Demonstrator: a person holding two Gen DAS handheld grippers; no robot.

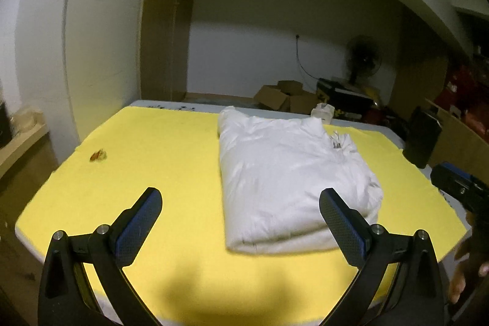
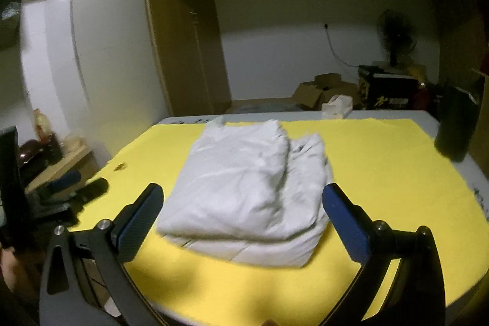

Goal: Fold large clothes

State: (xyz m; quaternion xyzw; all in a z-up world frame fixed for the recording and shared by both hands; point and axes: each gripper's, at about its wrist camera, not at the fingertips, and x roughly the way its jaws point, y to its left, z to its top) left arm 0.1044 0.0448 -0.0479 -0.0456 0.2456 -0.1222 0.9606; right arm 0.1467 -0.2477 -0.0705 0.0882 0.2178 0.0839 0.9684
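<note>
A white garment [image 1: 290, 173] lies folded into a thick rectangle on the yellow cloth [image 1: 152, 158] that covers the table. In the right wrist view the same folded white garment [image 2: 253, 182] sits just beyond the fingers. My left gripper [image 1: 241, 210] hangs open above the near part of the table, to the left of the garment, with nothing between its jaws. My right gripper [image 2: 244, 206] is open too, raised in front of the garment's near edge and holding nothing. The other gripper's tip [image 1: 458, 188] shows at the right edge of the left view.
A small brown scrap [image 1: 97, 156] lies on the yellow cloth [image 2: 382, 173] at the left. A dark cylinder [image 2: 455, 127] stands at the table's far right corner, a white tissue box [image 2: 336, 107] at the far edge. Cardboard boxes [image 1: 284, 98] and a fan [image 1: 363, 57] stand behind.
</note>
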